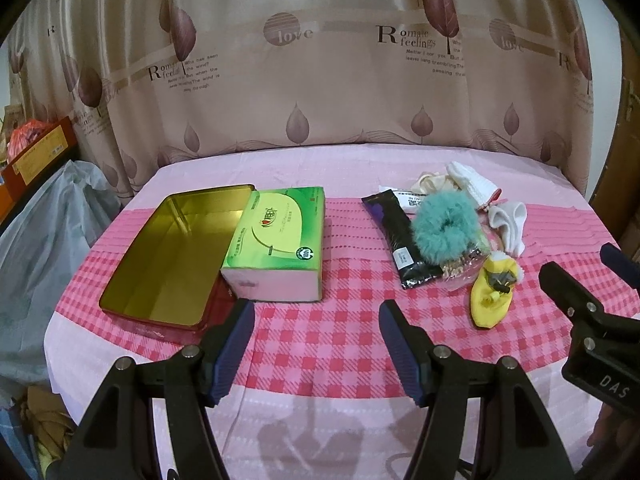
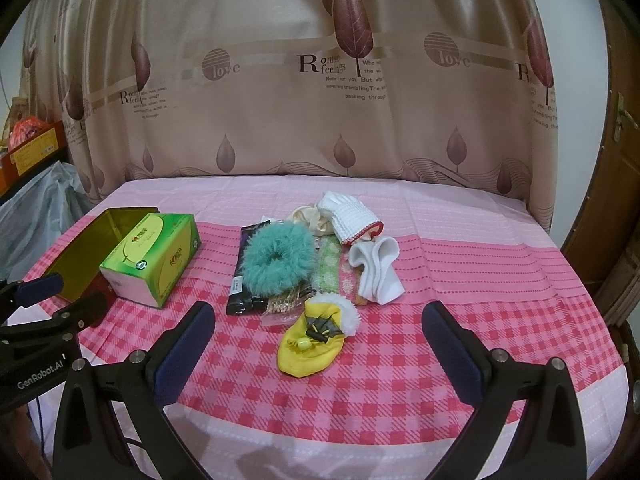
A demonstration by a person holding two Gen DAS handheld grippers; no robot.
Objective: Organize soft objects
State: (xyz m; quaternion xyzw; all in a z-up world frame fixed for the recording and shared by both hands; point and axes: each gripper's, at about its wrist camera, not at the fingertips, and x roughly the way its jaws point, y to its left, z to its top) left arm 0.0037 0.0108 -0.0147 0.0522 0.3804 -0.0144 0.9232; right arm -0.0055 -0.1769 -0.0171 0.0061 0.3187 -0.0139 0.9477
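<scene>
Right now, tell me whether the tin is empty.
Empty as far as visible: the tin shows bare gold floor; the tissue box overlaps its right edge.

Left hand-held gripper [image 1: 316, 312] hovers with jaws spread wide and empty above the pink checked tabletop [image 1: 320, 344]. Green tissue pack [image 1: 276, 240] leans on the open gold tin [image 1: 168, 256]. Teal fluffy scrunchie [image 1: 446, 226] tops a pile of soft items at right, yellow sock [image 1: 490, 300] nearest.

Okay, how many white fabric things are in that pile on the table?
2 that show: a ribbed white knit glove with a red cuff at the pile's far side, and a folded plain white sock just in front of it, on the right edge. More may be buried.
</scene>
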